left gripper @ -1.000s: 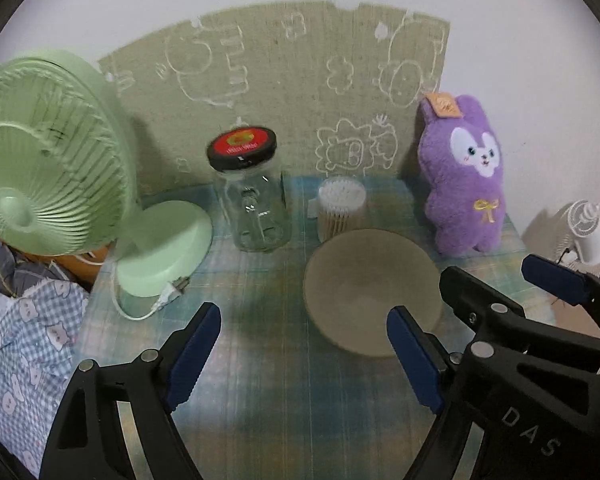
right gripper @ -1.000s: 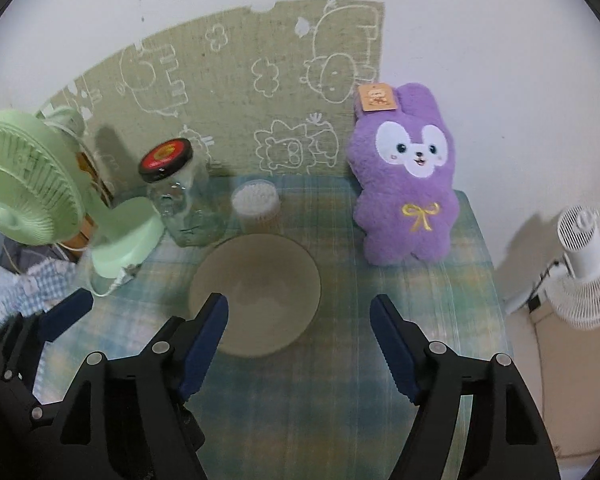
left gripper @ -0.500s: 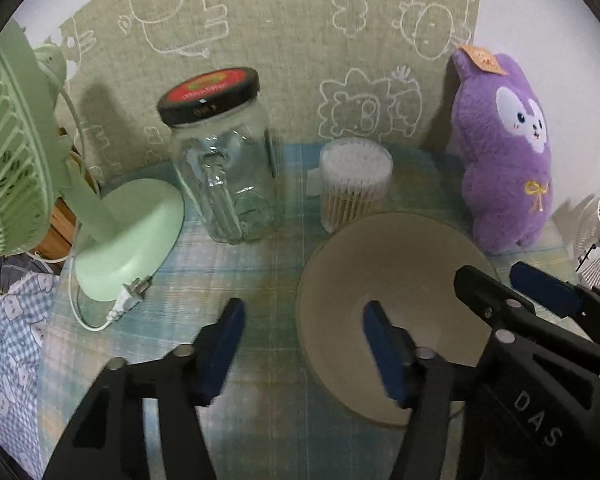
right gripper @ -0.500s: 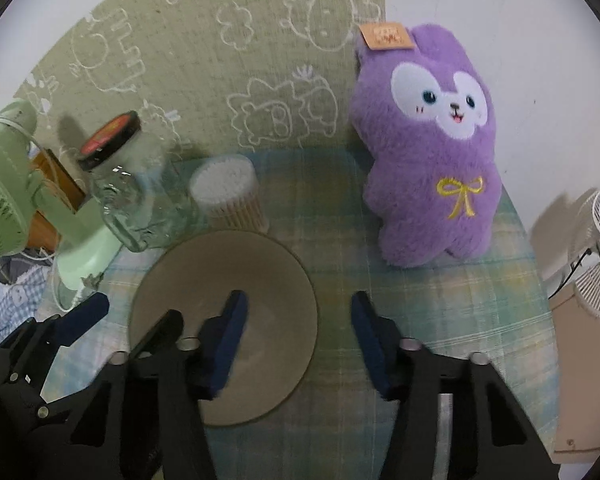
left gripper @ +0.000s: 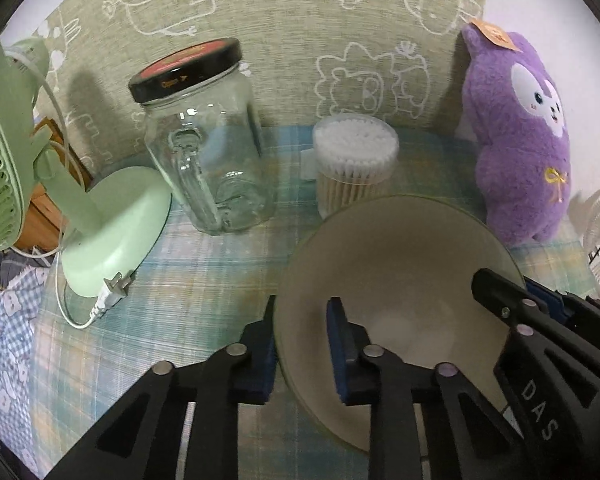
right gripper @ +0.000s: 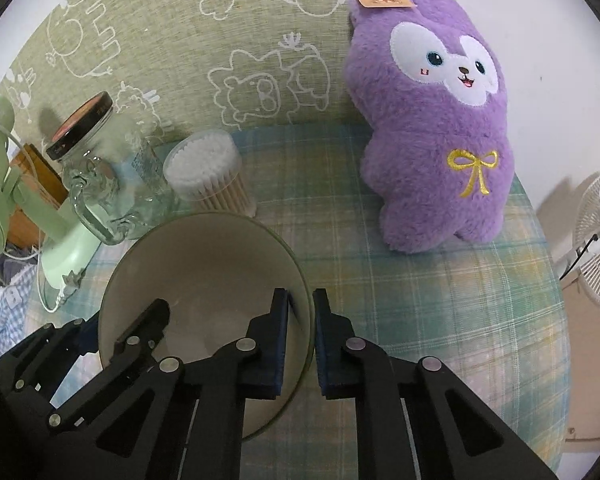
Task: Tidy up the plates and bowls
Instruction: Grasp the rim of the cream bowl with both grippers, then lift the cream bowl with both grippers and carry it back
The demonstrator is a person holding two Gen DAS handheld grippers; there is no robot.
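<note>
Both tongs have dropped onto the bowl (left gripper: 400, 280) since a second ago. Left tongs (left gripper: 300, 344) are closing across its left rim, one pad inside, one outside; right tongs (right gripper: 300, 332) pinch the opposite rim shut. It sits on the table (right gripper: 440, 300), just before the cotton swabs (left gripper: 354, 160), jar (left gripper: 208, 152) and plush (right gripper: 436, 120). Grasp made; lifting and placing remain.

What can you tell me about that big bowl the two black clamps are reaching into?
The bowl is round, deep and beige, smooth like glazed ceramic, with a thin greenish rim. It stands upright and empty on the plaid tablecloth, just in front of the tub of cotton swabs. The left gripper is closing on its left rim; the right gripper pinches its right rim, one finger inside and one outside each.
</note>
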